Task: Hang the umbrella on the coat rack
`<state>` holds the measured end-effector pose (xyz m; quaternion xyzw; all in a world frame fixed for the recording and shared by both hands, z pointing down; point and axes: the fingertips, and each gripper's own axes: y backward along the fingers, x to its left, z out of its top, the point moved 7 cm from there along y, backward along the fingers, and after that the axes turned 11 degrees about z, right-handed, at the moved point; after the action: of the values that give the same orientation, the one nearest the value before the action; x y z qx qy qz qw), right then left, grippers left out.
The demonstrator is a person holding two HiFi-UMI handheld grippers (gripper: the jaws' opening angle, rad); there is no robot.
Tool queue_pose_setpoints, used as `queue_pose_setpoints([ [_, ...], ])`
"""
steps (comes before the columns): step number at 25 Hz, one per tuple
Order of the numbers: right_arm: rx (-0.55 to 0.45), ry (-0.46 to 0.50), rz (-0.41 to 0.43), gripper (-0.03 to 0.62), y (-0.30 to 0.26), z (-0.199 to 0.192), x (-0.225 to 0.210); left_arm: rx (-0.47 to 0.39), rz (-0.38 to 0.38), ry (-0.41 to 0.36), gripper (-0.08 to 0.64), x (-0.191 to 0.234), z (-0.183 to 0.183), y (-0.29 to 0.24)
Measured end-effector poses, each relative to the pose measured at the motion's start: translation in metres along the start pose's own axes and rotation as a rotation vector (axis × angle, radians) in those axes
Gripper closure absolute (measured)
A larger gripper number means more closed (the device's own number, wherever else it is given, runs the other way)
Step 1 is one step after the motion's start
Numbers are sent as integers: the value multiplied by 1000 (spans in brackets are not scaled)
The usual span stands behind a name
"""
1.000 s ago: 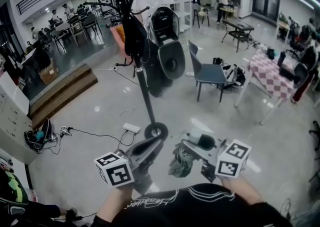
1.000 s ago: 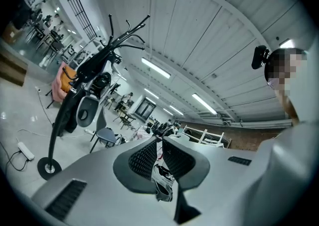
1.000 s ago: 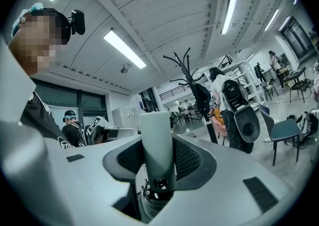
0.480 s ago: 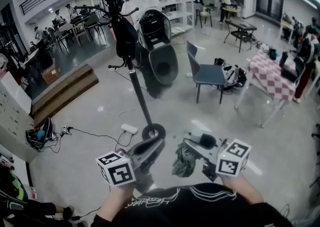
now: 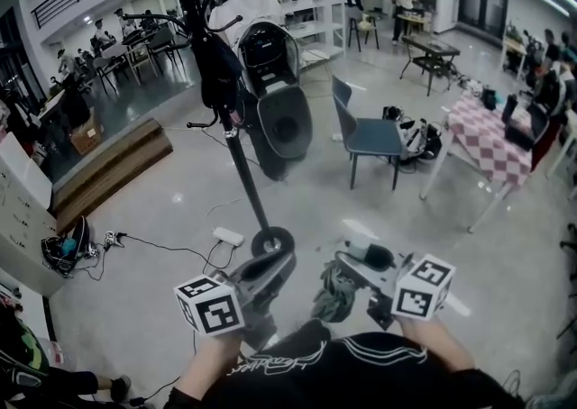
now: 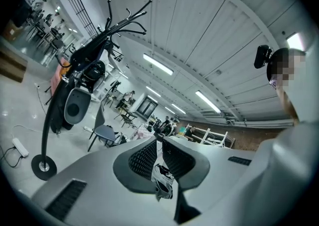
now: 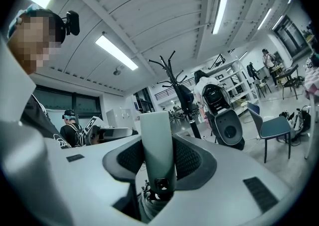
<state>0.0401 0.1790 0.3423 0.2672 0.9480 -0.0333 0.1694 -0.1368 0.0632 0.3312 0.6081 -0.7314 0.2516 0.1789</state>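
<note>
The black coat rack [image 5: 236,155] stands ahead, its round base [image 5: 273,240] just beyond my grippers and a dark garment [image 5: 221,74] on its hooks. It also shows in the left gripper view [image 6: 55,115] and in the right gripper view [image 7: 185,110]. My right gripper [image 5: 353,261] is shut on the folded umbrella's pale handle [image 7: 156,140], which stands upright between the pads. Its greenish canopy [image 5: 332,295] hangs bunched below. My left gripper [image 5: 287,261] sits beside it, jaws nearly together, pinching a crumpled strip of the umbrella's cloth [image 6: 162,182].
A black and grey pod-shaped machine [image 5: 275,110] stands right behind the rack. A blue-grey chair [image 5: 370,132] and a table with a checked cloth [image 5: 491,132] are to the right. A power strip [image 5: 227,236] and cables lie left of the base, near wooden steps [image 5: 108,168].
Both grippers have moved forward together with the umbrella. The rack's base now lies closer to them and the rack has slid left in the head view. Neither grip has changed.
</note>
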Motion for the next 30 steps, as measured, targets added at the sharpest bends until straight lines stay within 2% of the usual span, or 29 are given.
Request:
queue_pose_setpoints([
  [11, 24, -13, -24, 431, -45, 15, -65, 6, -20, 27, 528, 60, 39, -48],
  [17, 35, -12, -31, 431, -93, 15, -104, 0, 3, 57, 528, 119, 62, -60],
  [20, 55, -29, -26, 431, -113, 27, -130, 3, 18, 74, 528, 138, 81, -77],
  [23, 72, -42, -16, 431, -127, 43, -157, 2, 39, 63, 528, 151, 101, -96],
  [30, 118, -54, 4, 431, -174, 43, -199, -20, 81, 59, 528, 204, 124, -109],
])
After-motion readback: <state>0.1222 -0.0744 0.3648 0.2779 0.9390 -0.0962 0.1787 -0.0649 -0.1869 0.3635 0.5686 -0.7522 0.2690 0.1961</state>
